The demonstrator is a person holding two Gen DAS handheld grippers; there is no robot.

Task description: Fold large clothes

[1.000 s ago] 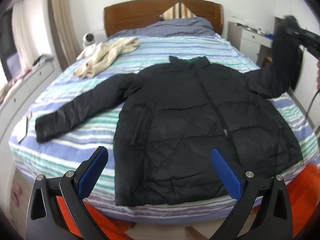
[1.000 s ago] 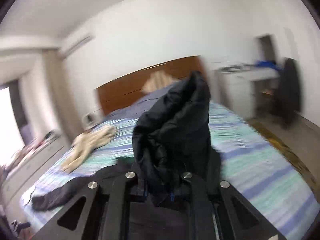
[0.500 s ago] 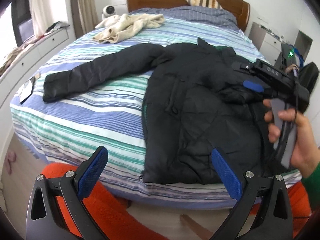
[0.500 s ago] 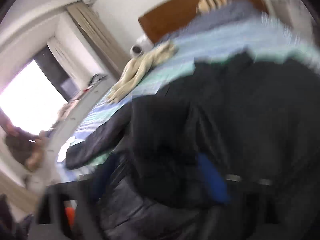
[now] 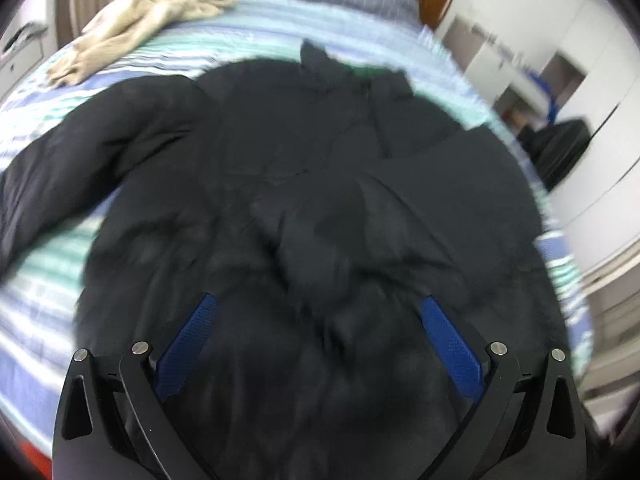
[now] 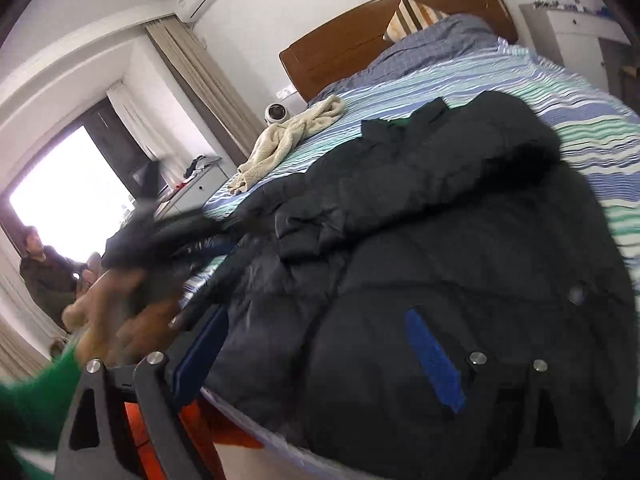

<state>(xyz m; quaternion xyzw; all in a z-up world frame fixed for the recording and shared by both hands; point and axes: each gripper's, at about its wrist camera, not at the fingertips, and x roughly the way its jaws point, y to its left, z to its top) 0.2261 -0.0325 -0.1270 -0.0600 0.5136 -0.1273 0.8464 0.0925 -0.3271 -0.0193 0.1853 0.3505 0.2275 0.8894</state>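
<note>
A black puffer jacket (image 5: 224,240) lies front-up on the striped bed (image 5: 36,320). Its right sleeve (image 5: 372,220) is folded across the chest, cuff near the middle; the right wrist view shows this sleeve (image 6: 408,176) too. The other sleeve (image 5: 72,160) stretches out to the left. My left gripper (image 5: 318,300) hovers open over the jacket's lower body, nothing pinched. My right gripper (image 6: 316,316) stands open low over the jacket's hem, pads apart and not pressing the cloth. In the right wrist view, the blurred left gripper (image 6: 160,236) is held by a green-sleeved hand.
A cream garment (image 5: 148,12) lies at the bed's far left, near a small white round device (image 6: 276,113). Wooden headboard (image 6: 380,40) and pillows are at the back. White cabinets (image 6: 568,36) and a dark bag (image 5: 564,148) stand right. A person (image 6: 40,268) is by the window.
My right gripper, shut on the raised sleeve a second ago, has opened and dropped low; the sleeve now lies across the jacket. My left gripper has moved in and down over the jacket.
</note>
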